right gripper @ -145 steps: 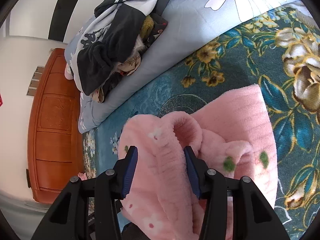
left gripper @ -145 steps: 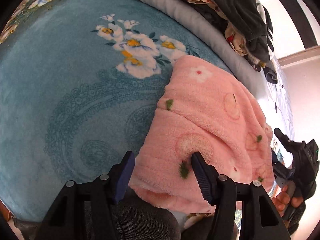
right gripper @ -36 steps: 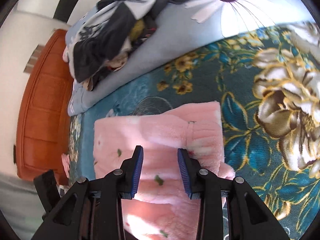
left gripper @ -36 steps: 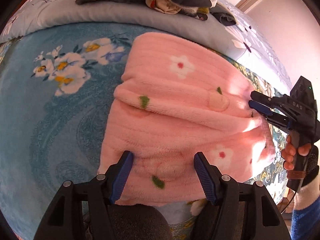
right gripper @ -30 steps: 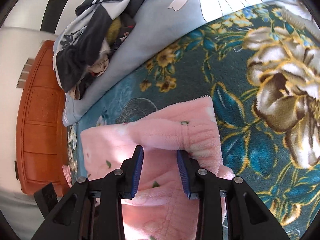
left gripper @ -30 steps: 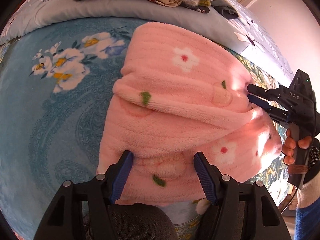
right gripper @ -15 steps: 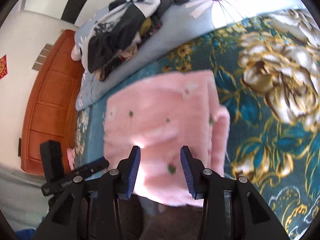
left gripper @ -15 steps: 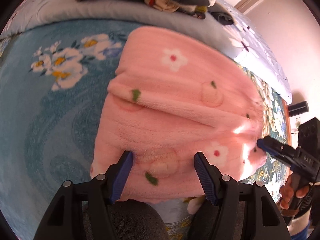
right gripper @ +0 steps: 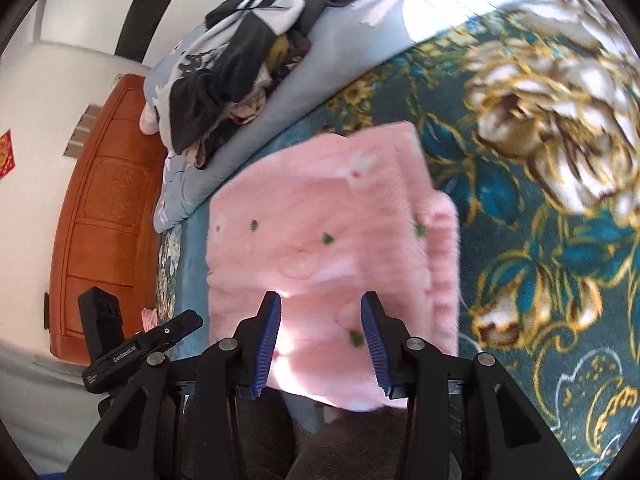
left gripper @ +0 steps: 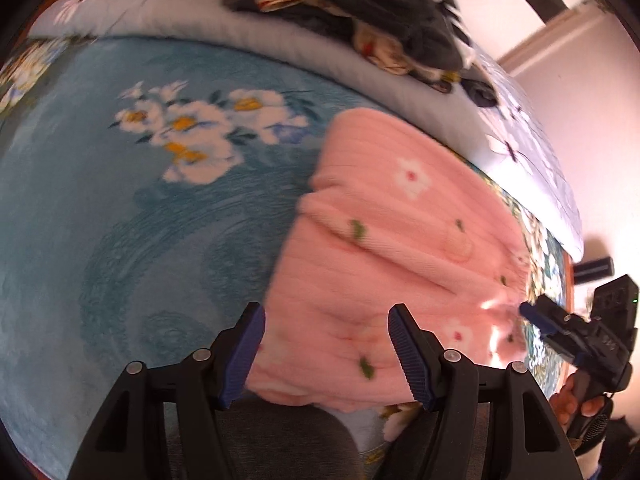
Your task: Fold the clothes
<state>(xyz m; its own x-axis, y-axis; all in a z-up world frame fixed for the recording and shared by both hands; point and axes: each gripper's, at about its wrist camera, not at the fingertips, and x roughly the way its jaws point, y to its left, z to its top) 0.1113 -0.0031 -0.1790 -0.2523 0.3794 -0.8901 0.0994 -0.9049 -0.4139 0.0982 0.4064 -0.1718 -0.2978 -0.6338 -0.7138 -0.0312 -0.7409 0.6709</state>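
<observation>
A pink fleece garment (left gripper: 400, 260) with small flowers and green leaves lies folded flat on the teal floral blanket (left gripper: 120, 220). My left gripper (left gripper: 326, 344) hovers open over its near left corner, gripping nothing. My right gripper (right gripper: 320, 336) is open too, above the near edge of the same garment (right gripper: 320, 232). In the left wrist view the right gripper (left gripper: 532, 314) sits just off the garment's right edge, held by a hand (left gripper: 576, 400). The left gripper (right gripper: 192, 325) shows at the lower left of the right wrist view, clear of the cloth.
A heap of dark and patterned clothes (left gripper: 360, 12) (right gripper: 240, 64) lies on a grey-blue flowered quilt (right gripper: 320, 80) behind the garment. An orange wooden headboard (right gripper: 108, 216) stands at the left. A leg in dark grey (left gripper: 280, 440) is under the grippers.
The right gripper has let go of the garment's right edge and drawn back off it. The garment now lies flat and folded. The left gripper has shifted left and stayed open.
</observation>
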